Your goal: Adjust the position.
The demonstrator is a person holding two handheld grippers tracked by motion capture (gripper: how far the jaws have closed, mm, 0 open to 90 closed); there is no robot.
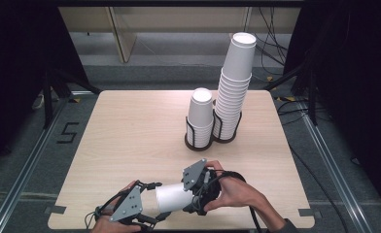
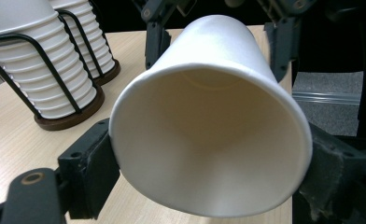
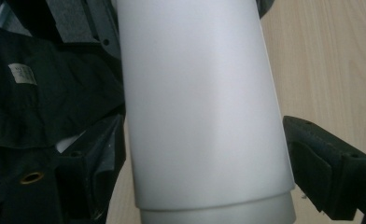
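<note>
pale wooden tabletop (image 1: 130, 126) is carrying two wire holders of stacked white cups (image 1: 199, 119) (image 1: 233, 82) toward its far side. near my edge, i am holding a single white paper cup (image 1: 171, 197) on its side, just above the wood. my left tongs (image 1: 147, 213) are pinching its rim end (image 2: 209, 140). my right tongs (image 1: 191, 191) are pinching its base end (image 3: 204, 116).

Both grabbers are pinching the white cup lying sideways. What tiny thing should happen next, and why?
Probably the grippers should pull gently apart along the cup. The left gripper pinches its open rim, and the right gripper pinches its body near the bottom end. In the right gripper view a second edge peeks out below the cup's wall, so there may be two cups nested together, and a small pull would separate them.
</note>
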